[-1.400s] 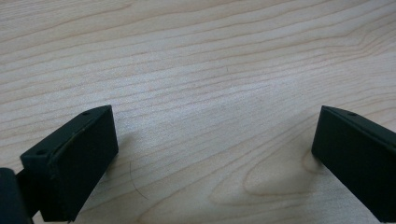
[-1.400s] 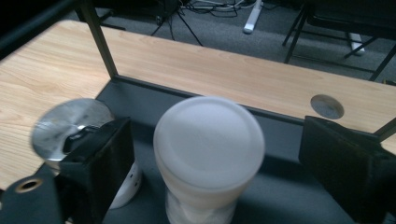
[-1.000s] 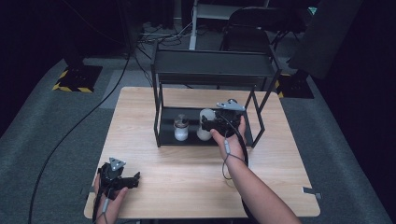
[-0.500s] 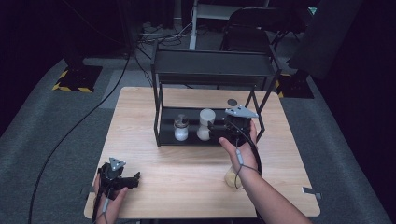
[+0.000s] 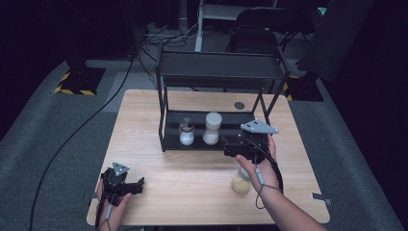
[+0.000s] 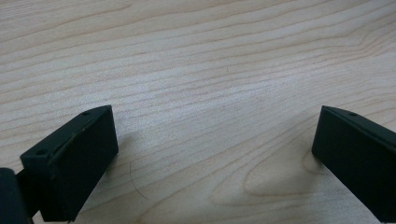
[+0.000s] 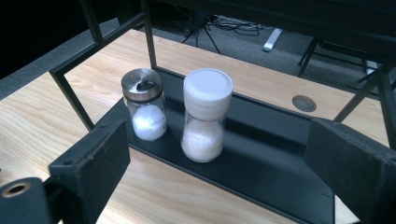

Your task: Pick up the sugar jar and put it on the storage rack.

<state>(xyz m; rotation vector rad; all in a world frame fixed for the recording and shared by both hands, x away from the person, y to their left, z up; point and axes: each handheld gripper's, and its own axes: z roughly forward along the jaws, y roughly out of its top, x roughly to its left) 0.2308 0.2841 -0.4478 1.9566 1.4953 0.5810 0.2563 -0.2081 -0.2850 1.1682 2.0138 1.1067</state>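
A black two-tier rack (image 5: 219,72) stands on the wooden table (image 5: 144,120). Its lower shelf (image 7: 280,163) carries a small metal-lidded shaker (image 5: 186,133) (image 7: 144,112) and, right of it, a taller white-capped jar (image 5: 212,129) (image 7: 205,116), both holding white grains. My right gripper (image 5: 230,147) (image 7: 215,140) hovers just in front of the shelf's right half, jaws wide open around nothing, pointing at the two jars. A yellowish jar (image 5: 240,182) stands on the table under my right hand. At the near left corner my left gripper (image 5: 137,186) (image 6: 215,135) rests low over bare wood, open.
The rack's thin black posts (image 7: 148,35) frame the shelf. A round dark hole (image 5: 239,105) (image 7: 304,103) sits in the table behind the rack. Cables and chair legs (image 5: 202,29) lie on the grey floor beyond. A cable (image 5: 262,183) hangs from my right gripper.
My right gripper has drawn back from the white-capped jar, out of the rack toward the near right, leaving the jar on the shelf. The yellowish jar has come into sight. Left gripper unchanged.
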